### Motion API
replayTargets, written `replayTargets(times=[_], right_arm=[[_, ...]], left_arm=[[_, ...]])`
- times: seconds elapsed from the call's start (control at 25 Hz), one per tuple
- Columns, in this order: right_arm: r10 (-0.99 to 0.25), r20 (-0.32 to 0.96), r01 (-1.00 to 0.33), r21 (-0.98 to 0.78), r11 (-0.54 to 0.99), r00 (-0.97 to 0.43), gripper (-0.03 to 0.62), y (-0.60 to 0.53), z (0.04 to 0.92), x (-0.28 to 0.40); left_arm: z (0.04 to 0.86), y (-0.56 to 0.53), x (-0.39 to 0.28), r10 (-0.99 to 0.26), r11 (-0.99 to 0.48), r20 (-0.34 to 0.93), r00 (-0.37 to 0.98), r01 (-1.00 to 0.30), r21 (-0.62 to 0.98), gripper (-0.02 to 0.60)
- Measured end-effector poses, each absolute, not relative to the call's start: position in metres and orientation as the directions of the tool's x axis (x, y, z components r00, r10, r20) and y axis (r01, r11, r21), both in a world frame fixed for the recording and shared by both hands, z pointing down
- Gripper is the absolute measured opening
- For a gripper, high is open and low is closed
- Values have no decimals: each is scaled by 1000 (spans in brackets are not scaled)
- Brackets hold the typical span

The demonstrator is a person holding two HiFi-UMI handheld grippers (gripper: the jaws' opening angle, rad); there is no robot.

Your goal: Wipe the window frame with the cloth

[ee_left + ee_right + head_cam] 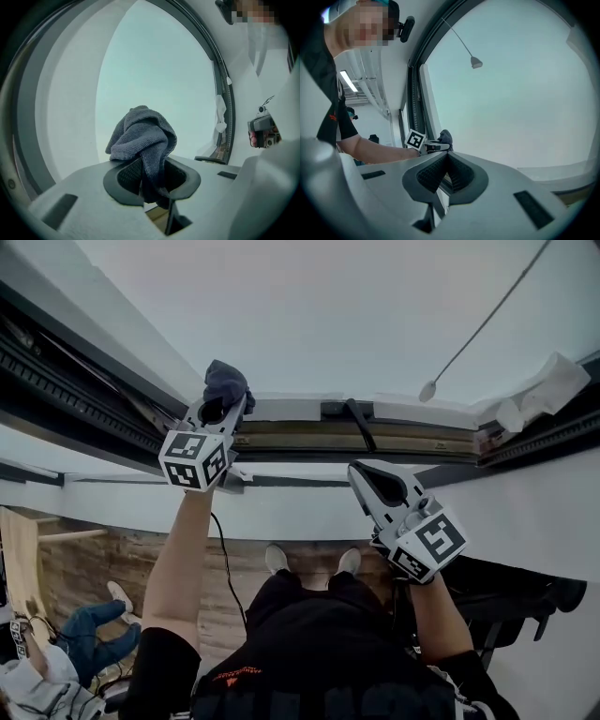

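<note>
A dark grey cloth (225,382) is bunched in the jaws of my left gripper (223,407), which is shut on it. The cloth is up against the white window frame (309,411) at its left part. In the left gripper view the cloth (143,136) hangs out over the jaws of the left gripper (152,180) against the pale glass. My right gripper (361,474) is lower and to the right, away from the frame, shut with nothing in it. The right gripper view shows its pads (457,176) pressed together, with the left gripper (436,146) and the cloth (446,137) beyond.
A black handle (349,412) sits on the frame right of the cloth. A cord with a small weight (427,390) hangs across the glass. A crumpled white thing (539,390) is at the frame's right end. Another person (89,634) is low at the left on the wooden floor.
</note>
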State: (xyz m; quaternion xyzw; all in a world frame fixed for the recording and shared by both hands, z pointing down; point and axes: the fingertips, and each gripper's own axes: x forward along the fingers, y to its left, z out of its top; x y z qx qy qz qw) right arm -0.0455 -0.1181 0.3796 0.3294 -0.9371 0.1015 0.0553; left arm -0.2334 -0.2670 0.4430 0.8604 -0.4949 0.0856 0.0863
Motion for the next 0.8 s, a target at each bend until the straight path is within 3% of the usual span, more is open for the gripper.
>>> replayTargets(times=[0.8], right_arm=[[-680,137,-693,-200,693,-720,3,-122,388,53]], left_arm=[[437,-279,-80,-740,-631,249,625,-773,64,97]])
